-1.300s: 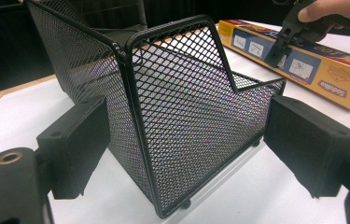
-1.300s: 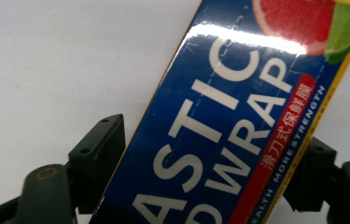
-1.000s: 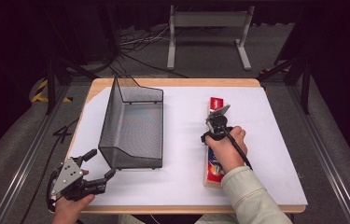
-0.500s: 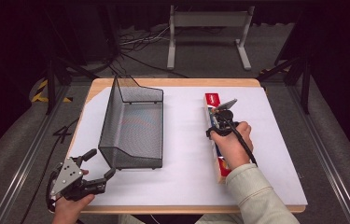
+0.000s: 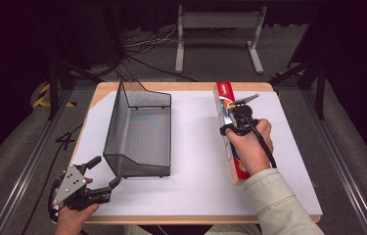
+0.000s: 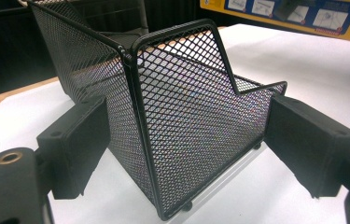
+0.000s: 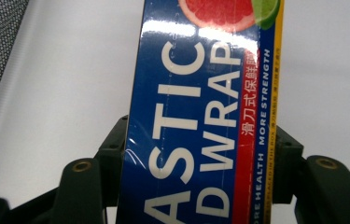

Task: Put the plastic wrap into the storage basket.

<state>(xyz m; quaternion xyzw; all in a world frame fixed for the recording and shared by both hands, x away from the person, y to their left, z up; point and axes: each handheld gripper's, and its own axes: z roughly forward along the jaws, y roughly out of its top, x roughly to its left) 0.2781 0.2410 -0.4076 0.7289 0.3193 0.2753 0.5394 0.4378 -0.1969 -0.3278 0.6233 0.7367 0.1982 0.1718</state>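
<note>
In the high view a long box of plastic wrap (image 5: 228, 128) lay right of centre on the white table (image 5: 191, 147), its red end toward the top of the frame and its near end at the lower right, partly under the person's right hand (image 5: 249, 149). The right gripper (image 5: 236, 117) sat over the box's upper half. In the right gripper view, the box (image 7: 205, 116) ran up the middle of the frame between the two black jaws, which pressed against its long sides at the bottom, so the jaws were clamped on the box.

A black mesh basket (image 5: 139, 129) stood left of centre, well apart from the box, its tall side toward the left of the frame. The left gripper (image 5: 103, 173) was at the lower left, near the basket's near corner, with its jaws spread wide. In the left gripper view the basket's corner (image 6: 140, 116) rose between the parted jaws, touching neither.
</note>
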